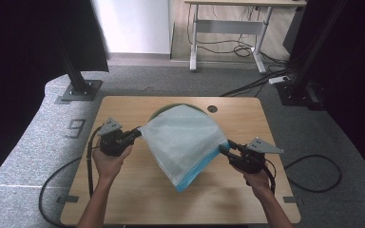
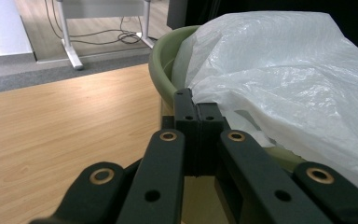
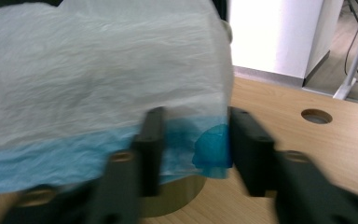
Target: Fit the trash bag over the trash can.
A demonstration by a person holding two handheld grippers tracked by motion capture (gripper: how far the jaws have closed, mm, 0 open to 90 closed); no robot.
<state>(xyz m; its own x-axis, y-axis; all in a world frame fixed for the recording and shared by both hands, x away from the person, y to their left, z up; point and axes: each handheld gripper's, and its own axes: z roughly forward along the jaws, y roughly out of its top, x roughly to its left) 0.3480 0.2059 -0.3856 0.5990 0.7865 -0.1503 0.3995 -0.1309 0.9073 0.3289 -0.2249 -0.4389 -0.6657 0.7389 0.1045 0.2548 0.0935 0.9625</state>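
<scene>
Left gripper point(image 1: 134, 135) clamped tight on one edge of white plastic bag point(image 1: 183, 137) held over green bin point(image 2: 161, 70) on worktop point(image 1: 138, 190), right gripper point(image 1: 224, 148) jaws part-open astride bag's blue-tinted corner, not pinching it

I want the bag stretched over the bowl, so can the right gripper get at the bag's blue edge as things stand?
Probably yes. The right gripper already has the bag's blue edge between its jaws, apparently not yet clamped, with nothing blocking; the left gripper is shut at the opposite side.

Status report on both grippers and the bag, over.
Left gripper shut on plastic bag. Right gripper straddling bag's blue edge, jaws apart. Bag draped over green bin. Nothing blocking.
</scene>
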